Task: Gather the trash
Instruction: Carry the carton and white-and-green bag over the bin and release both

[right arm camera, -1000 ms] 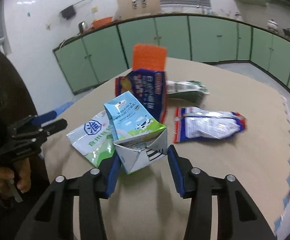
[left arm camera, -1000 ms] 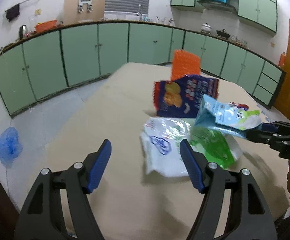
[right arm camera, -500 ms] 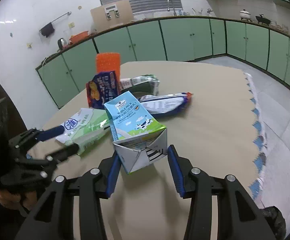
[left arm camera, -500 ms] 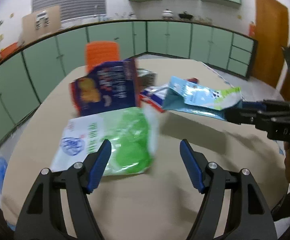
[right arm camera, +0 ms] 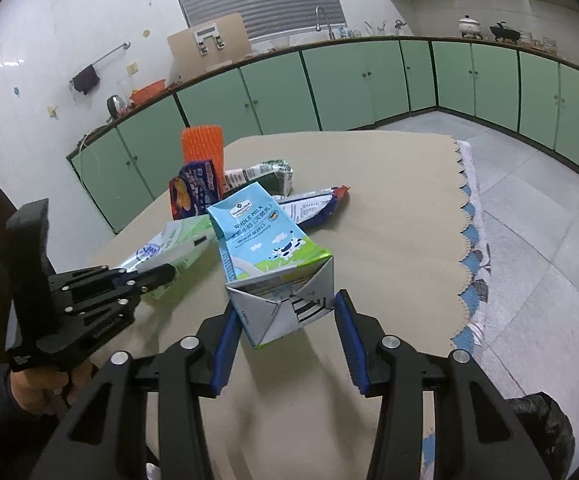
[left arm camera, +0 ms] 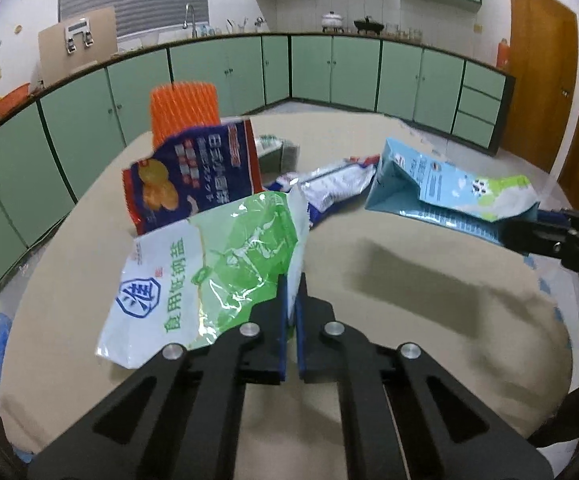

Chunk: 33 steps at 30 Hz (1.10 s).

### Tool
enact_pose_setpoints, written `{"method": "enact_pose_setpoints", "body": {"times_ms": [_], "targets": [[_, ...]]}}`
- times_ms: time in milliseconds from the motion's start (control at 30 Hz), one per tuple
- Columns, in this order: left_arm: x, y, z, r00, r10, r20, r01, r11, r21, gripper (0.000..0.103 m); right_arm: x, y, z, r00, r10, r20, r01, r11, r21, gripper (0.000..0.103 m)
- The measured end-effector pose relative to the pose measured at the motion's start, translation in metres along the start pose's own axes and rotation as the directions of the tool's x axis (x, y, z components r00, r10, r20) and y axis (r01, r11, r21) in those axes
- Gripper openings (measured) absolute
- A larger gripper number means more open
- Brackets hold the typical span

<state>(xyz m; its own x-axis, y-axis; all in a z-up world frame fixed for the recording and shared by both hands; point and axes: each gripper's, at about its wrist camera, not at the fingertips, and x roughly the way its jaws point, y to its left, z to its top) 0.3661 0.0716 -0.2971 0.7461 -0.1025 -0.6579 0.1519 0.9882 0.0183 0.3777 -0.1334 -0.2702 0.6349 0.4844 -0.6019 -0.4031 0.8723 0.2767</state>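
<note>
- Trash is spread on the beige table (left arm camera: 409, 280): a green and white salt bag (left arm camera: 209, 272), a blue milk carton (right arm camera: 265, 248), a dark blue snack bag (left arm camera: 193, 176) standing before an orange mesh thing (left arm camera: 183, 108), a white and blue wrapper (left arm camera: 337, 180) and a dark green pack (right arm camera: 265, 174) behind them.
- The salt bag is judged to be thin, light and limp film, a little slippery; it is best taken at an edge, where the film can be pinched flat.
- The left gripper (left arm camera: 290, 292) has its jaws just closed on the right edge of the salt bag. The film is pinched between the blue pads, and most of the bag hangs out to the left, over the table.
- The milk carton is judged to be light and rather stiff, but it can be crushed if it is pressed hard. The folded bottom end gives the best hold.
- The right gripper (right arm camera: 285, 312) is held partly open around that bottom end, with the pads pressed on both sides. The carton is carried above the table, with its top pointing away.
- Care is needed with the bag, because it may slip out of the pinch.
</note>
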Motion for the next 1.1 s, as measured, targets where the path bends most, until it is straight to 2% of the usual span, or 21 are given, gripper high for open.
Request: {"method": "enact_pose_setpoints", "body": {"times_ms": [267, 433, 667, 800, 967, 1100], "targets": [[-0.042, -0.013, 0.003, 0.998, -0.039, 0.055, 0.039, 0.999, -0.007, 0.002, -0.036, 0.000, -0.004, 0.999, -0.015, 0.032, 0.014, 0.999, 0.029, 0.046], [-0.059, -0.027, 0.007, 0.996, -0.070, 0.063, 0.070, 0.998, 0.007, 0.002, -0.062, -0.004, -0.013, 0.998, -0.041, 0.051, 0.039, 0.998, 0.047, 0.046], [-0.075, -0.073, 0.005, 0.986, -0.151, 0.066, 0.146, 0.987, 0.075, 0.002, -0.107, -0.024, -0.036, 0.992, -0.107, 0.070, 0.099, 0.989, 0.110, 0.046], [-0.082, -0.108, 0.003, 0.976, -0.209, 0.064, 0.199, 0.971, 0.133, 0.002, -0.136, -0.043, -0.054, 0.984, -0.160, 0.078, 0.146, 0.976, 0.160, 0.046], [-0.088, -0.153, 0.005, 0.953, -0.299, 0.056, 0.283, 0.938, 0.200, 0.002, -0.171, -0.066, -0.077, 0.970, -0.227, 0.087, 0.203, 0.955, 0.218, 0.046], [-0.092, -0.200, 0.004, 0.923, -0.381, 0.045, 0.355, 0.892, 0.279, 0.002, -0.199, -0.087, -0.100, 0.955, -0.285, 0.084, 0.253, 0.928, 0.273, 0.046]]}}
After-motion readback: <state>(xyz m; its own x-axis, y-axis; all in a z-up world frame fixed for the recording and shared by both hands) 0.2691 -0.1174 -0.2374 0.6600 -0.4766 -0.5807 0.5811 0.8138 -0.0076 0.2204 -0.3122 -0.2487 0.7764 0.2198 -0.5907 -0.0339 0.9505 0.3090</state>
